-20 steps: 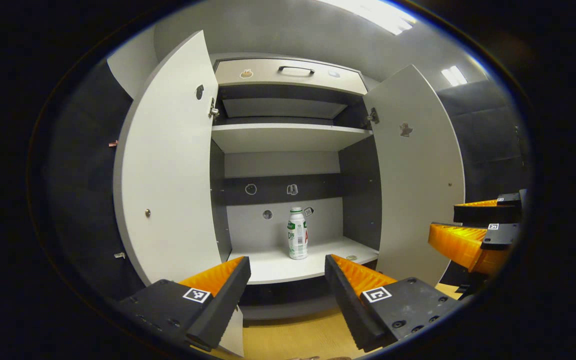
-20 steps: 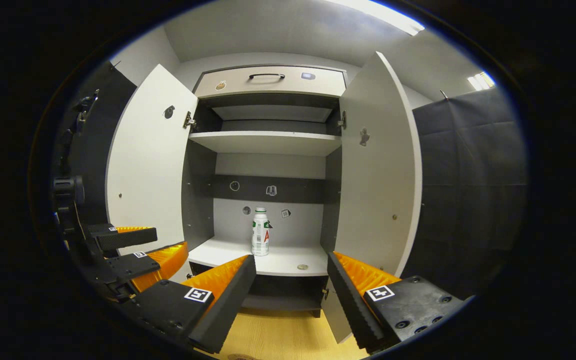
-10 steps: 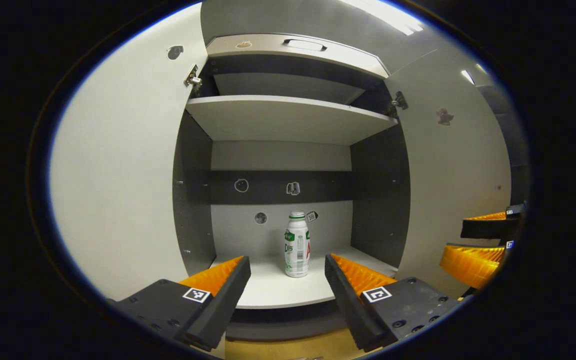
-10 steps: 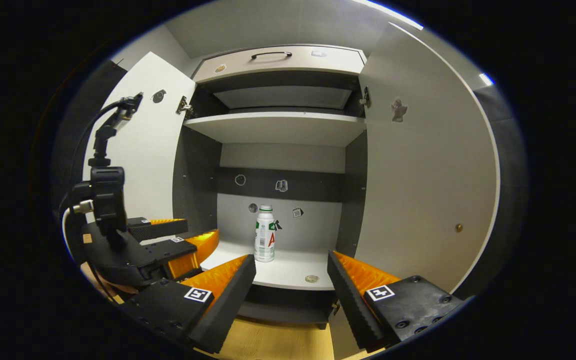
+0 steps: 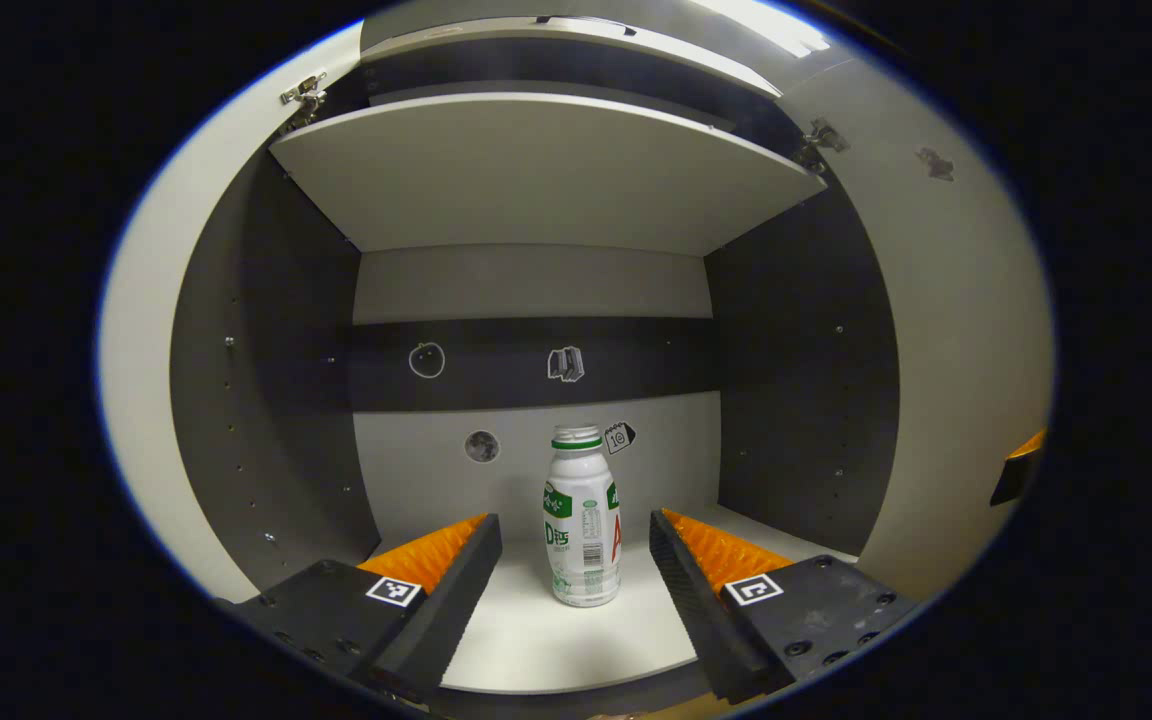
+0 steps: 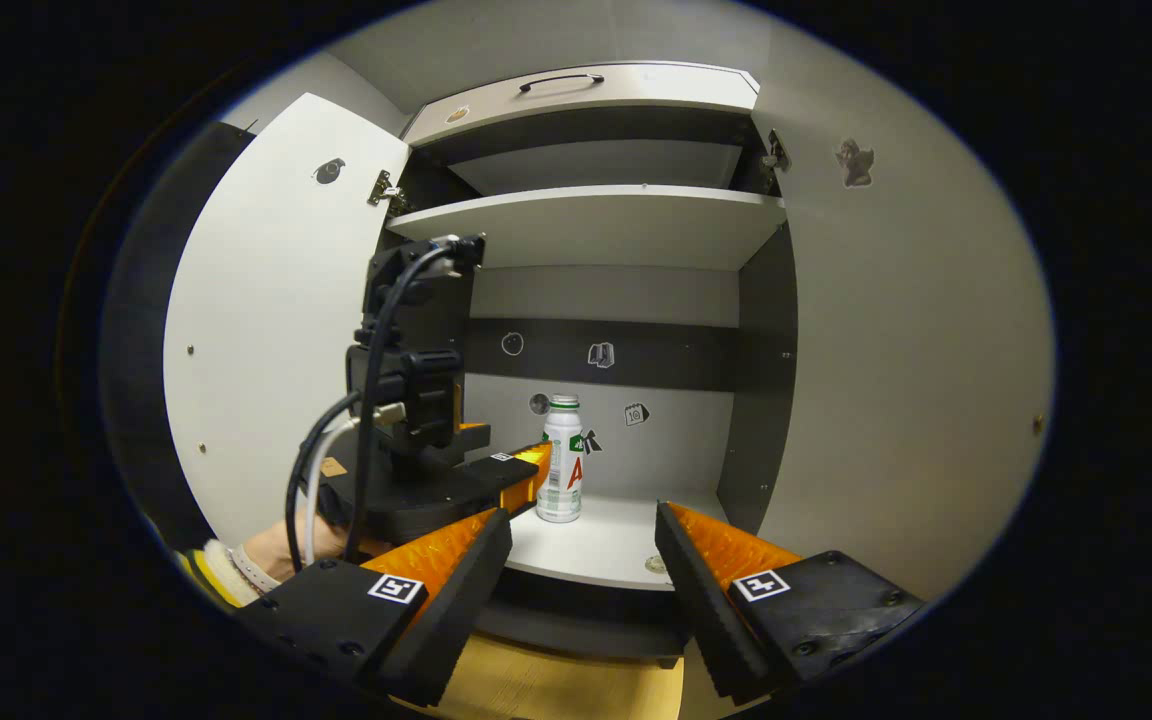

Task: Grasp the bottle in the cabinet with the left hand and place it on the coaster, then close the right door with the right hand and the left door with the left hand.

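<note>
White bottle (image 5: pixel 583 520) stands upright just ahead between the left gripper (image 5: pixel 576 545)'s released jaws; clenching off-centre might topple it.

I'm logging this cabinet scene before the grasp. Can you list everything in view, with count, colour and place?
Bottle: 1, white with green cap band, upright on the lower shelf.
Cabinet: 1, white shelves, dark grey side walls, both doors open.
Drawer: 1, white with a dark handle, atop the cabinet.
Stickers: several, small, on the back wall.
Floor: wood-coloured, below the cabinet.
Left gripper: 1, open, fingers either side of the bottle.
Right gripper: 1, open, outside the cabinet.
</note>
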The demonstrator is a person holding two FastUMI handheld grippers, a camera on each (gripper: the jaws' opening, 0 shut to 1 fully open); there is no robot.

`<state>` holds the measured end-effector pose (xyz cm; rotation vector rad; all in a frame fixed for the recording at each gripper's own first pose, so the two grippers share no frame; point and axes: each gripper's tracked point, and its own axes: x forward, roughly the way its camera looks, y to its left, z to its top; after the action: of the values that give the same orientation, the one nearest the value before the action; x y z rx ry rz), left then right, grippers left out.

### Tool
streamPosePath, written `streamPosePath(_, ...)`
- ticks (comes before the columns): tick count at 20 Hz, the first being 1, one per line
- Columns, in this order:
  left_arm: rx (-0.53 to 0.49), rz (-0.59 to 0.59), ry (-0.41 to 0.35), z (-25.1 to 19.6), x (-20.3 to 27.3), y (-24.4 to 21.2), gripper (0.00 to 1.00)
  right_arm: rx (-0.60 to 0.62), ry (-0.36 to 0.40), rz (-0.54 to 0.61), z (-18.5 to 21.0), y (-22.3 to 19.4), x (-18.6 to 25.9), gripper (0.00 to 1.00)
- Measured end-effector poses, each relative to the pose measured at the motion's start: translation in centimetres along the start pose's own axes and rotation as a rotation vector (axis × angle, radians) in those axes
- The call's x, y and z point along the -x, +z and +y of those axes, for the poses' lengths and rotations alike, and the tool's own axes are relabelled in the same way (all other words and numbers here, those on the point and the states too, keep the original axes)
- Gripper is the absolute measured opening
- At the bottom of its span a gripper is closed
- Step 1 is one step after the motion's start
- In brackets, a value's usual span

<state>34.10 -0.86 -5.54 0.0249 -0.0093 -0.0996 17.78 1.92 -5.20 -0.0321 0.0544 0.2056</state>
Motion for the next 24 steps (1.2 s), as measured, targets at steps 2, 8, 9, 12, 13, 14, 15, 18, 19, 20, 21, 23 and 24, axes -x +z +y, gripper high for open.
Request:
streamPosePath(2, 0.006, 0.009, -0.003, 0.2, -2.4, -0.9, 0.94, -0.027, 0.017, -0.007, -0.2, -0.1, -1.3, 0.96)
streamPosePath(8, 0.005, 0.039, -0.003, 1.0, -7.6, -3.7, 0.94, -0.082, 0.012, 0.028, -1.8, -1.8, -4.8, 0.97)
streamPosePath(9, 0.004, 0.042, -0.010, 1.0, -8.0, -4.1, 0.95, -0.088, 0.010, 0.034, -2.1, -2.1, -5.2, 0.97)
streamPosePath(12, -0.005, 0.054, -0.034, 0.3, -9.2, -5.0, 0.95, -0.091, 0.008, 0.061, -2.4, -3.1, -6.2, 0.97)
streamPosePath(13, -0.008, 0.044, -0.040, 0.1, -9.5, -4.7, 0.95, -0.090, 0.004, 0.067, -2.6, -3.3, -6.5, 0.97)
streamPosePath(14, -0.011, 0.035, -0.049, -0.1, -9.7, -4.5, 0.95, -0.089, -0.001, 0.070, -2.9, -3.5, -6.6, 0.97)
streamPosePath(15, -0.017, 0.030, -0.049, -0.1, -9.8, -4.4, 0.94, -0.090, -0.007, 0.070, -3.1, -3.5, -6.7, 0.97)
streamPosePath(18, -0.018, 0.034, -0.059, -0.6, -9.6, -4.2, 0.80, -0.097, -0.015, 0.066, -3.3, -3.4, -6.5, 0.97)
streamPosePath(19, -0.008, 0.034, -0.075, -1.1, -9.0, -3.9, 0.80, -0.098, -0.015, 0.063, -3.4, -3.2, -6.4, 0.97)
streamPosePath(20, 0.004, 0.025, -0.085, -1.5, -8.4, -3.1, 0.78, -0.098, -0.015, 0.058, -3.4, -3.0, -6.1, 0.97)
streamPosePath(21, 0.011, 0.007, -0.085, -1.5, -7.6, -2.3, 0.80, -0.098, -0.012, 0.049, -3.2, -2.6, -5.6, 0.97)
streamPosePath(23, 0.009, -0.025, -0.076, -1.3, -5.6, -0.2, 0.78, -0.097, -0.008, 0.025, -2.7, -1.6, -4.4, 0.97)
streamPosePath(24, 0.010, -0.038, -0.075, -1.3, -4.2, 0.8, 0.78, -0.093, -0.005, 0.010, -2.5, -1.0, -3.7, 0.97)
